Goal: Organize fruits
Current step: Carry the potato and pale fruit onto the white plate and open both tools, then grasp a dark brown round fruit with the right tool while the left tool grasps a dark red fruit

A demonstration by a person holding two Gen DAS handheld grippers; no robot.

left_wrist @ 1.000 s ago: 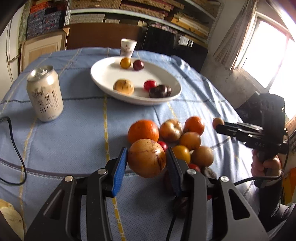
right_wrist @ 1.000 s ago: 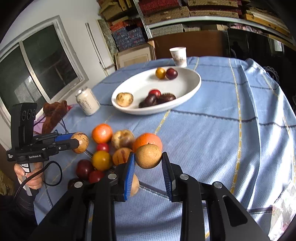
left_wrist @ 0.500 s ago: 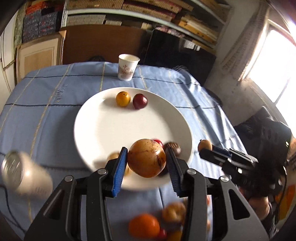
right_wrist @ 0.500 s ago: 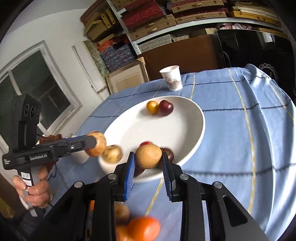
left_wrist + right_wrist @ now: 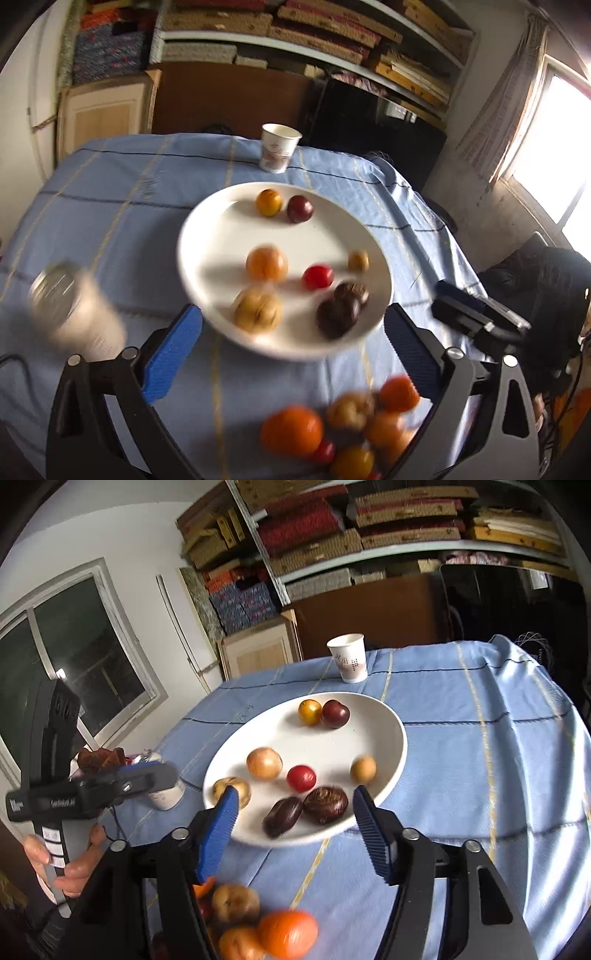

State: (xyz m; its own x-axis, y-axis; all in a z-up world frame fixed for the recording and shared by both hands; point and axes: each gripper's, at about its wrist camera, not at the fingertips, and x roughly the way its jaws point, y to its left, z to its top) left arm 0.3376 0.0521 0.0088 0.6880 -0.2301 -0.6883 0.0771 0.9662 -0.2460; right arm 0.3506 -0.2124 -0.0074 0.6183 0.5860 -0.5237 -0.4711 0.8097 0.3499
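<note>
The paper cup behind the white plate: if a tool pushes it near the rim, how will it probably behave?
The paper cup stands upright, taller than it is wide, on a narrower base, so a push near the rim would probably tip it. It looks thin-walled, so a firm squeeze could dent it. Its contents cannot be seen; if empty, it would likely slide easily on the blue tablecloth.

The plate looks like glossy white ceramic. The tablecloth is matt blue woven cloth with thin yellow and dark stripes. The cup at the far edge is printed paper. The can on the left has a dull metal top and a pale printed side. The plum has a smooth, shiny skin; the brown fruit looks rough and dull. The pads are ribbed blue rubber on matt black plastic frames.
</note>
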